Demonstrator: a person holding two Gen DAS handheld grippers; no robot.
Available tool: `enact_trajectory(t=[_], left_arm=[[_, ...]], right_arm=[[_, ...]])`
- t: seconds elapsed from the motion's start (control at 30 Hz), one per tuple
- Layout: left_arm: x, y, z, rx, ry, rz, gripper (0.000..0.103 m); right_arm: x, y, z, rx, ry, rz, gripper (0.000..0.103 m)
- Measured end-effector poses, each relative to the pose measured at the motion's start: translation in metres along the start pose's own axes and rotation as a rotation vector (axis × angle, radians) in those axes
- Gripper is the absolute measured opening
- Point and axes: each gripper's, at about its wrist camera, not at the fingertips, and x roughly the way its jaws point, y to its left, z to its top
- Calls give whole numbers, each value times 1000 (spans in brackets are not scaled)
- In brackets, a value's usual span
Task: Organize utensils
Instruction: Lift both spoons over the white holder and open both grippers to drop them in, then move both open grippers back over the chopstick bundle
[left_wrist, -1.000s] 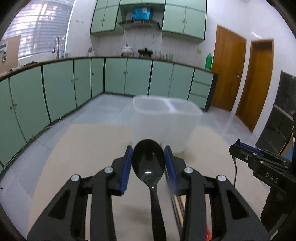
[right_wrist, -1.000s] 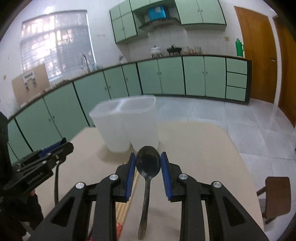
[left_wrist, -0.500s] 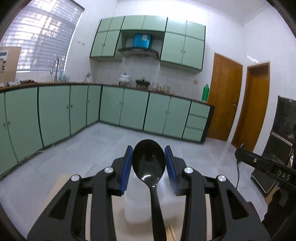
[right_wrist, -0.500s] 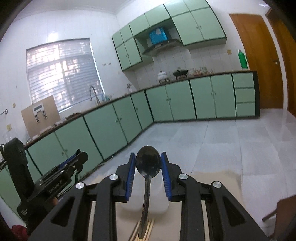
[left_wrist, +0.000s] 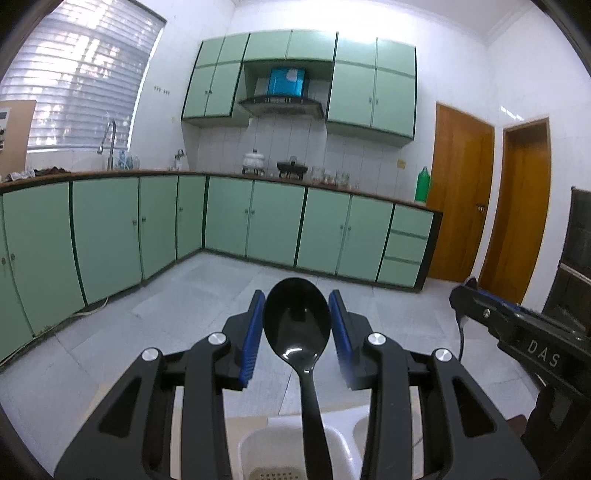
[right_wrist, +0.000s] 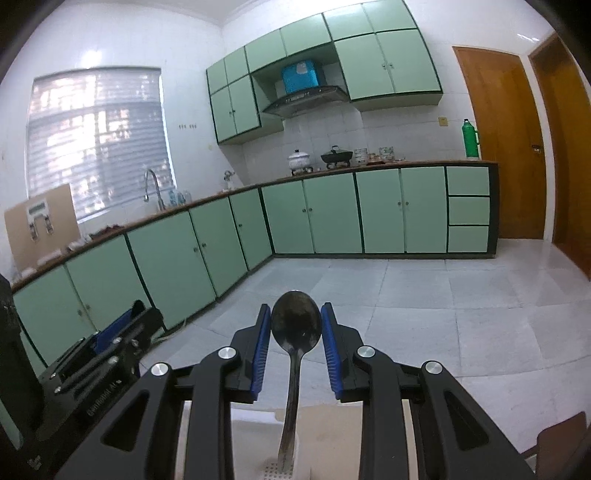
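We had both spoons up over the white holder (left_wrist: 295, 439): left hand-held gripper (left_wrist: 296, 325) clamped on the black spoon (left_wrist: 296, 321), right hand-held gripper (right_wrist: 295, 330) on the metal spoon (right_wrist: 295, 325). Next, probably lower handles-first into the compartments.

Both wrist cameras look forward, slightly downward, along their tongs, sharing the far green cabinets (left_wrist: 258, 221) (right_wrist: 332, 214).

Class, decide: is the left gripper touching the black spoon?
Touching. In the left wrist view, the left gripper has its blue pads pressed against both edges of the black spoon bowl.
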Motion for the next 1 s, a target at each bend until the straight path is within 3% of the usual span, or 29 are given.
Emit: enact_trajectory(t=[0.2, 0.27, 0.4, 0.53, 0.67, 0.73, 1.0], left_arm=[[-5, 19, -18, -33, 35, 3, 35], [-13, 21, -20, -26, 32, 3, 41], [-37, 26, -22, -2, 23, 0, 48], [-71, 30, -31, 1, 49, 14, 62], [-109, 32, -53, 10, 106, 24, 74], [-131, 34, -73, 13, 145, 37, 80], [-180, 46, -164, -23, 414, 62, 80]], right_arm=[[5, 2, -16, 19, 53, 38, 28], [-1, 1, -19, 6, 52, 35, 30], [-19, -2, -23, -2, 61, 15, 46], [-49, -13, -37, 12, 82, 0, 63], [-88, -21, -66, 27, 106, -19, 79], [-107, -25, -86, 38, 129, -31, 81], [-163, -29, -174, 68, 279, -90, 82]])
